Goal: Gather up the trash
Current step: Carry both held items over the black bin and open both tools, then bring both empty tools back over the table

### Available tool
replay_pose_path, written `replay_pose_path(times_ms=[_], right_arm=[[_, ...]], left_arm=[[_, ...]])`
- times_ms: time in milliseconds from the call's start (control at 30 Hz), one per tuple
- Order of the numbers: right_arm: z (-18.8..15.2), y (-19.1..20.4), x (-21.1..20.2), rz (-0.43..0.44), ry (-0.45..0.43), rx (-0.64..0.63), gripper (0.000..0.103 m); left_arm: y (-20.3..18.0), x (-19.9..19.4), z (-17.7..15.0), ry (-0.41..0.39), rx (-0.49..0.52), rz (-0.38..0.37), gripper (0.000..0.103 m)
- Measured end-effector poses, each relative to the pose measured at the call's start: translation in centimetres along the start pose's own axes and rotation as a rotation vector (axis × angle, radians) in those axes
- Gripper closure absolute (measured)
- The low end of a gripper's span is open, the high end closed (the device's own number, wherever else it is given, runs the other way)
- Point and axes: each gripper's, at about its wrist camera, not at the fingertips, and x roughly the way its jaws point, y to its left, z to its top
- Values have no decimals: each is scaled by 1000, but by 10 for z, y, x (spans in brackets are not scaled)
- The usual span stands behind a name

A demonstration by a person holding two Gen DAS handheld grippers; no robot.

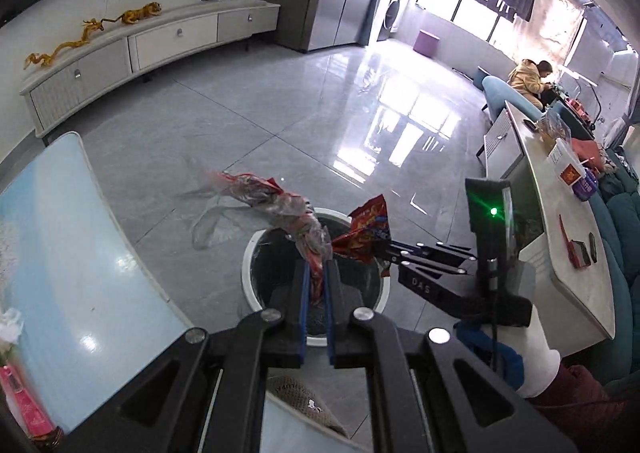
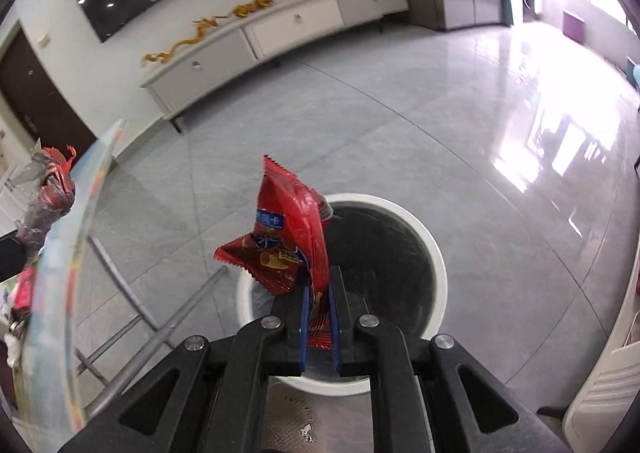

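A white-rimmed round bin (image 1: 246, 273) with a dark liner stands on the grey tile floor. My left gripper (image 1: 316, 265) is shut on a crumpled clear-and-red plastic wrapper (image 1: 276, 201), which hangs out over the bin's mouth. To its right, my right gripper (image 1: 380, 249) holds a red snack bag (image 1: 366, 231) over the same bin. In the right wrist view the right gripper (image 2: 320, 273) is shut on the red snack bag (image 2: 288, 221), pinched between the blue pads above the bin (image 2: 438, 273). The wrapper (image 2: 52, 189) shows at the far left.
A light-blue glass table (image 1: 72, 253) borders the bin on the left, with a pink item (image 1: 24, 405) and a tissue (image 1: 12, 325) on it. A long white counter (image 1: 560, 221) with clutter runs on the right. A TV cabinet (image 1: 140, 49) lines the far wall. A person (image 1: 528, 77) sits far right.
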Motion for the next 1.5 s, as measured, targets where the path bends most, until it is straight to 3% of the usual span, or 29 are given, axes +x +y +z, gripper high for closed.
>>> replay_pose_path(times_ms=[67, 133, 167, 200, 233, 300, 367, 567, 733, 867, 1133, 1300, 1500], right_arm=[[3, -16, 10, -8, 20, 32, 90], [4, -25, 19, -26, 30, 57, 72], [2, -26, 18, -33, 30, 65, 53], [5, -27, 19, -40, 31, 71, 43], [4, -30, 18, -48, 28, 71, 42], [4, -31, 15, -61, 31, 66, 42], [6, -31, 9, -70, 26, 64, 40], [7, -28, -25, -67, -29, 70, 32], [9, -9, -76, -54, -138, 44, 22], [15, 26, -124, -33, -249, -29, 0], [16, 94, -204, 84, -426, -132, 0], [6, 142, -231, 129, -519, -241, 0], [-7, 197, -224, 174, -454, -343, 0]], left_arm=[[-4, 19, 10, 10, -13, -8, 96], [-3, 33, 14, 32, -39, -31, 95], [-3, 40, 14, 43, -54, -43, 94], [-2, 45, 14, 50, -64, -45, 91], [0, 50, 15, 56, -73, -40, 88], [2, 55, 18, 58, -93, -36, 69], [5, 52, 17, 43, -110, -38, 59], [5, 26, 12, 0, -113, -21, 59], [9, -22, 0, -102, -122, 23, 59], [13, -68, -14, -193, -114, 72, 59], [32, -159, -59, -327, -94, 222, 58], [59, -209, -102, -390, -93, 323, 48], [101, -254, -153, -413, -147, 425, 47]])
